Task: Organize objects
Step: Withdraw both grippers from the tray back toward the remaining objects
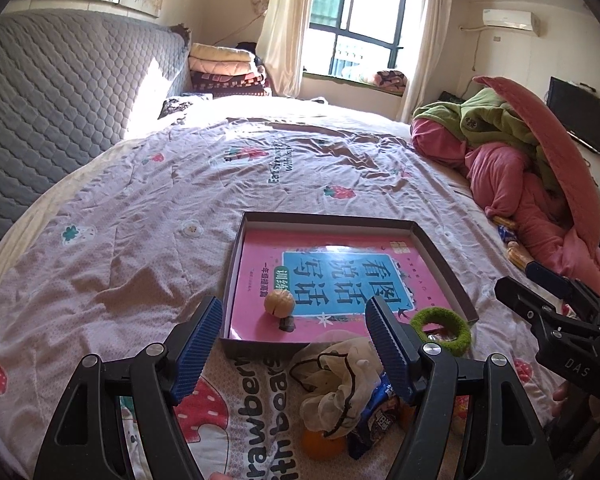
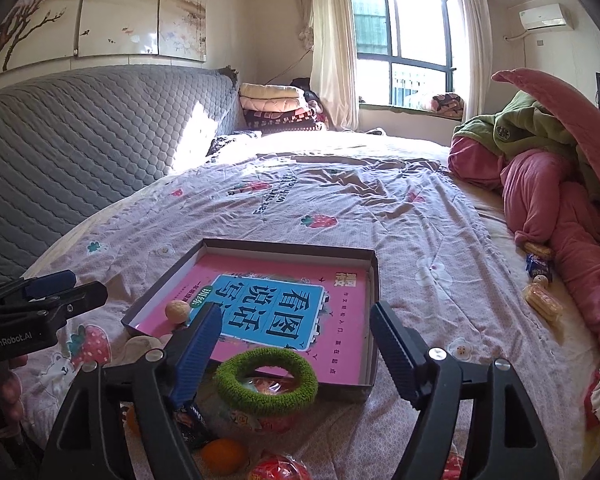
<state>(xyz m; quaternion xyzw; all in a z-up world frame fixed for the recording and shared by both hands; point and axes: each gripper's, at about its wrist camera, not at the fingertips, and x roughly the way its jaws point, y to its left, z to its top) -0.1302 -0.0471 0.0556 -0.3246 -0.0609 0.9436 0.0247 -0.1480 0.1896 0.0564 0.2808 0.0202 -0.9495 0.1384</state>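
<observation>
On the wrinkled quilt (image 1: 140, 216), both hand-held grippers (image 1: 296, 344) (image 2: 296, 348) gape empty near a fuzzy green ring (image 2: 266, 378).

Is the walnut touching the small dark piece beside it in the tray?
Apart. The left wrist view shows a strip of pink book cover between the walnut and the small dark piece.

Black grippers (image 1: 296, 346), ribbed blue pads (image 2: 196, 344), silver screws.
</observation>
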